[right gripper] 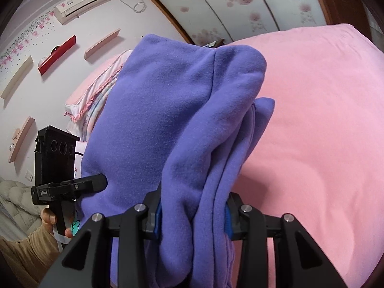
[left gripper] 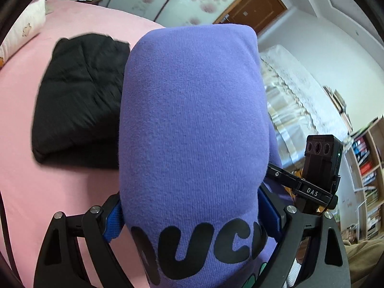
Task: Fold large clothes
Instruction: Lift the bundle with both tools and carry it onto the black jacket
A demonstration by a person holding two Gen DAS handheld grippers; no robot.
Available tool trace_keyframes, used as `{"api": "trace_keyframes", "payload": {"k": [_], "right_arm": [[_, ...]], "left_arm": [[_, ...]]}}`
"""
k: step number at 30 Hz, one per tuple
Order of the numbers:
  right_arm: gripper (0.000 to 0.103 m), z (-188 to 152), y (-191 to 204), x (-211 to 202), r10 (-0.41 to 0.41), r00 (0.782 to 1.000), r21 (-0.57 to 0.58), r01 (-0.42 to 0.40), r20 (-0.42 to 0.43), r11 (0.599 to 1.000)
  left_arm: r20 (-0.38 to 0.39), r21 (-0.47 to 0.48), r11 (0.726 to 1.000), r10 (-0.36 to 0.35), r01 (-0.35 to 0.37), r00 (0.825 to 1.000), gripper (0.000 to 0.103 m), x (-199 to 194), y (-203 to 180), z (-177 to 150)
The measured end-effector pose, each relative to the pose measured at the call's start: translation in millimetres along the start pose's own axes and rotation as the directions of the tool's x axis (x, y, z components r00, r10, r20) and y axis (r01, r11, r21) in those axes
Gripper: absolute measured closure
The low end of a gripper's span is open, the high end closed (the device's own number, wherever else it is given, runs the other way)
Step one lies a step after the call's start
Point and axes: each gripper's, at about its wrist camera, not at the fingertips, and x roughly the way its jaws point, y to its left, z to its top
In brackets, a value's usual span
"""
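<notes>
Purple sweatshirt (left gripper: 192, 120), folded into a thick bundle, is held off the pink bed (left gripper: 36, 187) between both tongs. Left tongs (left gripper: 192, 218) stand wide, blue pads pressing the printed end of the bundle. Right tongs (right gripper: 192, 218) stand narrower, clamped on several stacked layers.

Key relation: the bundle runs forward from each pair of tongs, its long axis along the fingers, so both hands are equally engaged. The bed lies below and ahead.

Left view alone shows a folded black garment (left gripper: 79, 100) lying on the bed just left of the bundle, a likely stacking spot. Right view alone shows bare bed to the right, and the layered edges of the fold.
</notes>
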Motion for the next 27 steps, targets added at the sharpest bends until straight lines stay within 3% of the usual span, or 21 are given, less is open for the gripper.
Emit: {"api": "trace_keyframes", "payload": {"k": [8, 15, 22, 27], "right_arm": [[0.065, 79, 49, 46, -0.003, 1.0, 0.01, 0.003, -0.003, 1.0], [0.065, 122, 63, 114, -0.01, 1.0, 0.01, 0.01, 0.009, 1.0], [0.065, 141, 43, 185, -0.023, 1.0, 0.055, 0.022, 0.012, 0.998], [0.065, 143, 24, 222, -0.057, 0.998, 0.088, 0.057, -0.003, 0.995]], "left_arm": [[0.024, -0.026, 1.0, 0.007, -0.006, 1.0, 0.012, -45, 45, 86], [0.045, -0.029, 1.0, -0.005, 0.007, 0.999, 0.012, -54, 124, 150], [0.039, -0.032, 0.999, -0.022, 0.023, 0.999, 0.012, -19, 177, 175], [0.013, -0.061, 0.997, -0.037, 0.038, 0.999, 0.012, -1, 194, 163]]}}
